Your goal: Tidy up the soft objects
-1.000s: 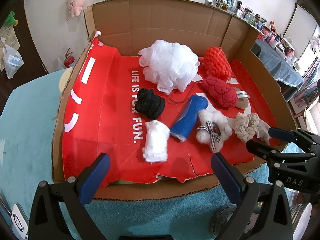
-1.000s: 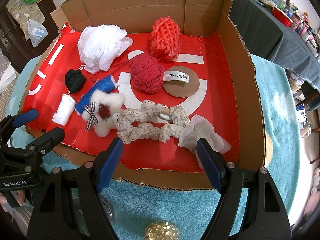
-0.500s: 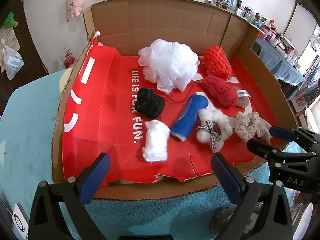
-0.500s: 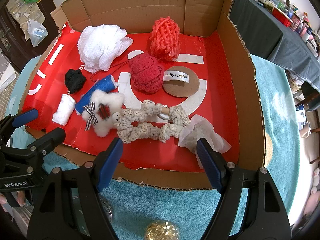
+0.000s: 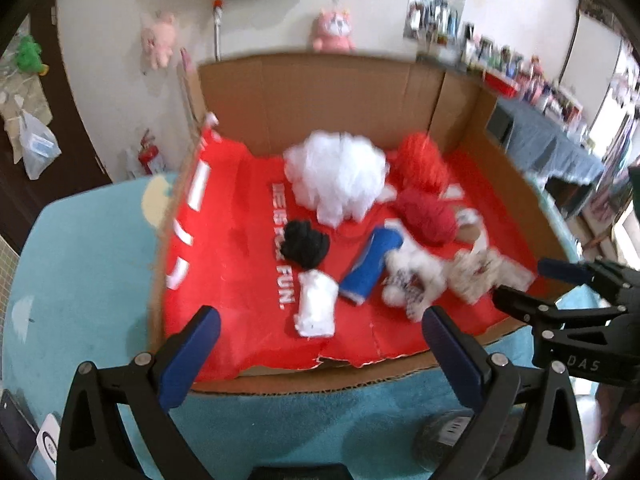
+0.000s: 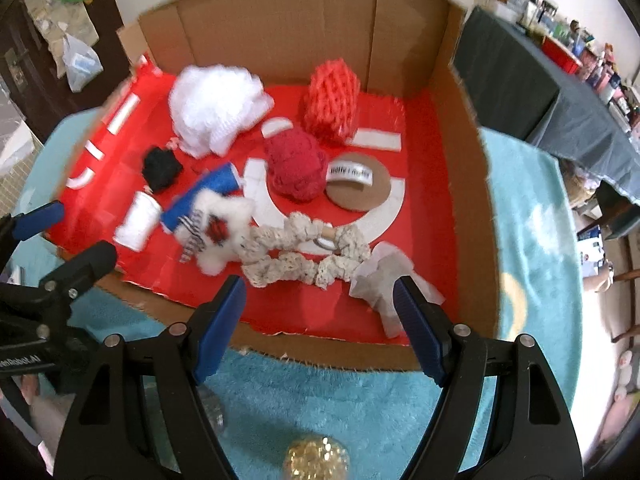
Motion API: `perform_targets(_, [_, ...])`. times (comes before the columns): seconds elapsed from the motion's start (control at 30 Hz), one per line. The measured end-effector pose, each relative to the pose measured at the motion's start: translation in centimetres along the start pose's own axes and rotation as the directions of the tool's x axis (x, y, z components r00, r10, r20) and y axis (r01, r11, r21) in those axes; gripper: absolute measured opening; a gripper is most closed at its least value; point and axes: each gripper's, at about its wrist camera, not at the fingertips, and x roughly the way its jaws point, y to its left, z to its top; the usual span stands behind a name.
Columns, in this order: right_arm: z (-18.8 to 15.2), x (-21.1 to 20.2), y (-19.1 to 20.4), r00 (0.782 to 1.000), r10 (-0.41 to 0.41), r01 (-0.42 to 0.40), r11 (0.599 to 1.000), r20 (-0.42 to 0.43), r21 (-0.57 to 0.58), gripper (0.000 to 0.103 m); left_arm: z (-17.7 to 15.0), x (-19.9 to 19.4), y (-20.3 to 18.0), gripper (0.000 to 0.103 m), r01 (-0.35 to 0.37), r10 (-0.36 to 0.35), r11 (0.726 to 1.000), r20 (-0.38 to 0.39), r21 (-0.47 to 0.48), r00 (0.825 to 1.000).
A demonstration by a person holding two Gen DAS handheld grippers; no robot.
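Observation:
A cardboard box [image 5: 320, 92] with a red liner holds several soft things. At the back lie a white mesh pouf [image 5: 336, 176] and a red net sponge [image 6: 332, 100]. A dark red knit [image 6: 296, 168] sits mid-box. Nearer the front lie a black knit [image 5: 306, 242], a white roll [image 5: 316, 308], a blue roll [image 5: 370, 266], a fluffy white bear [image 6: 220, 232], a cream crochet chain [image 6: 304, 252] and a crumpled tissue [image 6: 384, 284]. My left gripper [image 5: 320, 328] hangs open over the box's front left edge. My right gripper [image 6: 320, 292] is open over the front right, holding nothing.
The box rests on a teal towel [image 6: 520, 220]. A brown card disc [image 6: 360, 192] with a label lies on the liner. A golden beaded ball [image 6: 316, 456] sits below the right gripper. Cardboard walls close the back and right side; a dark-clothed table [image 6: 540, 92] stands beyond.
The left gripper has lifted and drawn back, so the box looks smaller and more of the wall shows. The right view has tilted up slightly. No object has moved.

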Motion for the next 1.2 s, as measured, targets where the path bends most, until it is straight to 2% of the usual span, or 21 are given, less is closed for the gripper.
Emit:
perform_targets(0.13, [-0.5,-4.4,-0.4,0.994,-0.034,0.035,0.999,0.099,-0.003,0.075,-0.1,-4.1,0.9,0.102,-0.01,0.015,0.998,0.084,-0.054,0.996])
perform_targets(0.27, [-2.5,-9.7,0.0,0.974,-0.052,0.055,0.998,0.219,-0.009,0.076,-2.0,-8.9,1.1,0.103,0.021,-0.007,0.997,0.186,-0.073,0.982])
perform_targets(0.3, [-3.6,-11.2,0.5,0.968,-0.042,0.048,0.999,0.247,-0.018,0.077,-2.8,-10.1,0.9,0.103,0.033,-0.017,0.997,0.214,-0.072,0.977])
perform_targets(0.37, [-5.5,-13.1,1.4,0.957,-0.017,0.028,0.999,0.288,-0.035,0.092,-4.4,-11.8,0.6,0.103,0.046,-0.027,0.997,0.253,-0.069,0.967])
perform_targets(0.5, [-10.8,-16.1,3.0,0.924,-0.005,0.035,0.997,0.382,-0.072,0.096,-8.1,-14.1,-0.5,0.103,0.055,-0.036,0.997,0.316,-0.051,0.948])
perform_targets(0.57, [-13.0,-16.3,3.4,0.914,0.022,0.005,0.998,0.405,-0.066,0.099,-9.9,-14.5,-1.2,0.103,0.062,-0.048,0.998,0.326,-0.032,0.944])
perform_targets(0.63, [-15.3,-16.0,3.4,0.912,0.046,-0.033,0.999,0.408,-0.04,0.099,-11.9,-14.6,-1.9,0.103,0.057,-0.047,0.998,0.329,-0.02,0.943])
perform_targets(0.8, [-19.1,-13.3,3.8,0.918,-0.004,0.003,1.0,0.395,0.002,0.099,-15.7,-13.4,-2.6,0.103,0.061,-0.053,0.998,0.31,-0.015,0.949])
perform_targets(1.07, [-21.5,-6.7,2.9,0.959,-0.04,0.023,0.998,0.281,0.063,0.099,-18.3,-7.8,-2.6,0.103,0.019,-0.014,1.0,0.181,-0.023,0.983])
perform_targets(1.2, [-22.1,-4.4,2.4,0.971,-0.064,0.044,0.995,0.23,0.091,0.099,-19.2,-5.3,-2.4,0.103,-0.003,0.007,1.0,0.122,-0.027,0.992])
